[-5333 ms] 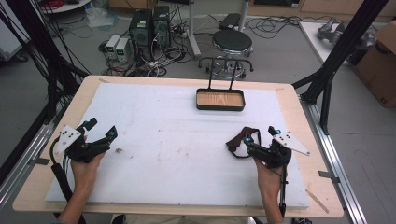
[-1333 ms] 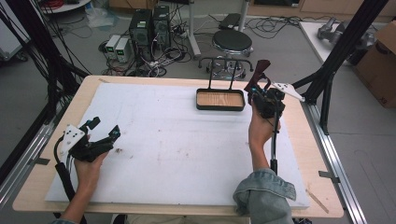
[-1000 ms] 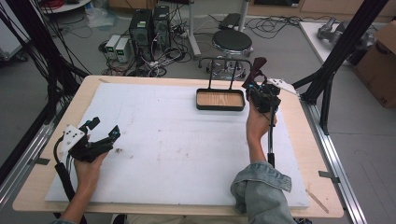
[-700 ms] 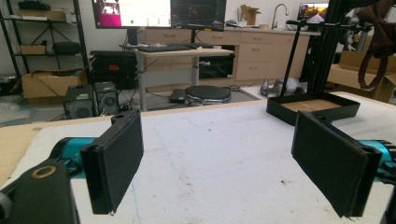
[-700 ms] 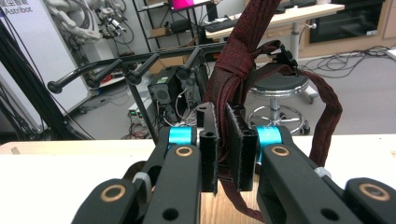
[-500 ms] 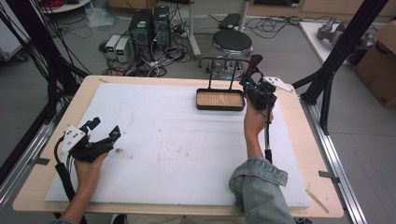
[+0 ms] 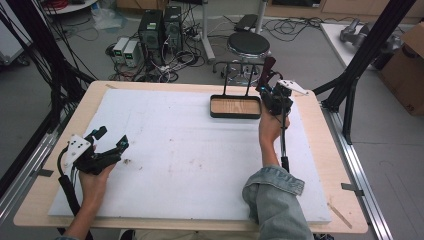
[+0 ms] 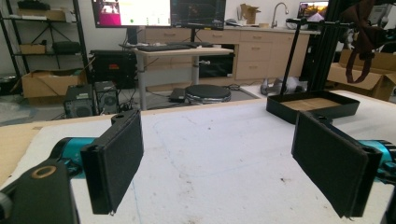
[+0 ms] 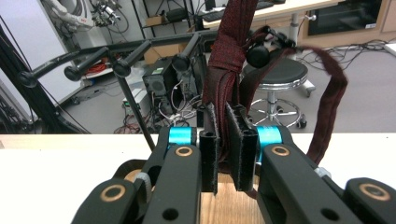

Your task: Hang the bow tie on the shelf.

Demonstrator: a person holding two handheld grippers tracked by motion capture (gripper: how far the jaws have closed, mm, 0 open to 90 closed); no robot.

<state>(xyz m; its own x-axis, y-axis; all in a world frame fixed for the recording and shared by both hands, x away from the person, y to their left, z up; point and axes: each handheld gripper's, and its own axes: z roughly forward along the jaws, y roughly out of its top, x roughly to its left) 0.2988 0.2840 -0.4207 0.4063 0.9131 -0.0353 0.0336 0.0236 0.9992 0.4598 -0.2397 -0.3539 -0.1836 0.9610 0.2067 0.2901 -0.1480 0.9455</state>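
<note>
No readable text, label, brand, number or sign appeared in any view. In the left gripper view, two monitors (image 8: pixel 159 11) at about 12 o'clock showed lit screen content, but it was too small and blurred to read. Cardboard boxes (image 8: pixel 39 84) at about 9 o'clock carried no legible print. In the high view, the computer towers (image 7: pixel 160 27) at about 11 o'clock and the box (image 7: pixel 407 75) at 3 o'clock showed no markings that could be made out.
</note>
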